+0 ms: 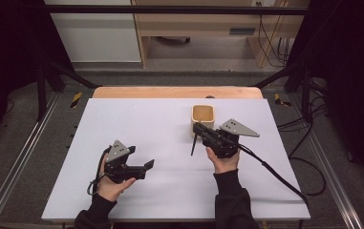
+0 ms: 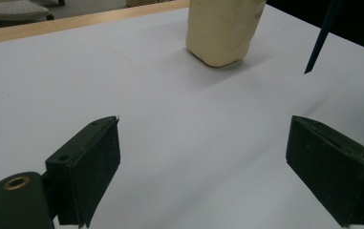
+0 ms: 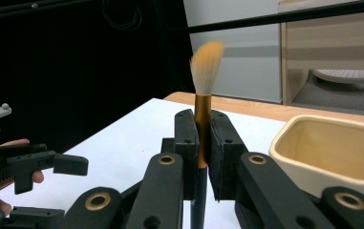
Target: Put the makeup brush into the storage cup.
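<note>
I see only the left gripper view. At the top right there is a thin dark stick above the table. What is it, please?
Observer: It is the handle end of a brush, clamped in the right hand-held gripper.
Operator: Which end is up?
Observer: The orange-tipped bristles point up, and the dark handle hangs down.
Operator: Is something inside the cream cup?
Observer: No. As far as its inside shows in the right gripper view, it is empty.
</note>
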A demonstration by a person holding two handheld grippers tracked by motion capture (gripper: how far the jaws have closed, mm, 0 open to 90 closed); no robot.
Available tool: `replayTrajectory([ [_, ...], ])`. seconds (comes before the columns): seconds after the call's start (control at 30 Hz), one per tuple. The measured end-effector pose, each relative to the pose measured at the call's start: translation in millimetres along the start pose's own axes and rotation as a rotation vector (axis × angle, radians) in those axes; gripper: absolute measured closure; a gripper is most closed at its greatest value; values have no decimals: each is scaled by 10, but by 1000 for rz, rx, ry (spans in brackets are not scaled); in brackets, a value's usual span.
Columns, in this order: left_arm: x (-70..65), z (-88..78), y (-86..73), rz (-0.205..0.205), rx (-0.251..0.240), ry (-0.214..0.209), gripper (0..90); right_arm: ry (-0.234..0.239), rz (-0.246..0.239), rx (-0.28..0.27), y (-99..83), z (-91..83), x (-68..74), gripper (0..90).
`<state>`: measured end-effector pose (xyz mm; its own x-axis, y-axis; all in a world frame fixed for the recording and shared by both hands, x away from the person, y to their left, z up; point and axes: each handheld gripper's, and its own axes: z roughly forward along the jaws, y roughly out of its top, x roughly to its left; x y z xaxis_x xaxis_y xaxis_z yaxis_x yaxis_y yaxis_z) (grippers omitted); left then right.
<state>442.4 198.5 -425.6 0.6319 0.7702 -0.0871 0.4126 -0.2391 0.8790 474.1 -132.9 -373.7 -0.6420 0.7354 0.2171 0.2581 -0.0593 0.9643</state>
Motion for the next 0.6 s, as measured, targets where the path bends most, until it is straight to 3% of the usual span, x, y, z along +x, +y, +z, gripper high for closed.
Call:
replayTrajectory([
  [0.3,158,-85,-83,-37,-1,31,94,-5,5,-24,104,-15,-52,838],
  [0.6,203,-96,-102,-35,11,50,76,-20,-22,-31,219,29,-80,838],
])
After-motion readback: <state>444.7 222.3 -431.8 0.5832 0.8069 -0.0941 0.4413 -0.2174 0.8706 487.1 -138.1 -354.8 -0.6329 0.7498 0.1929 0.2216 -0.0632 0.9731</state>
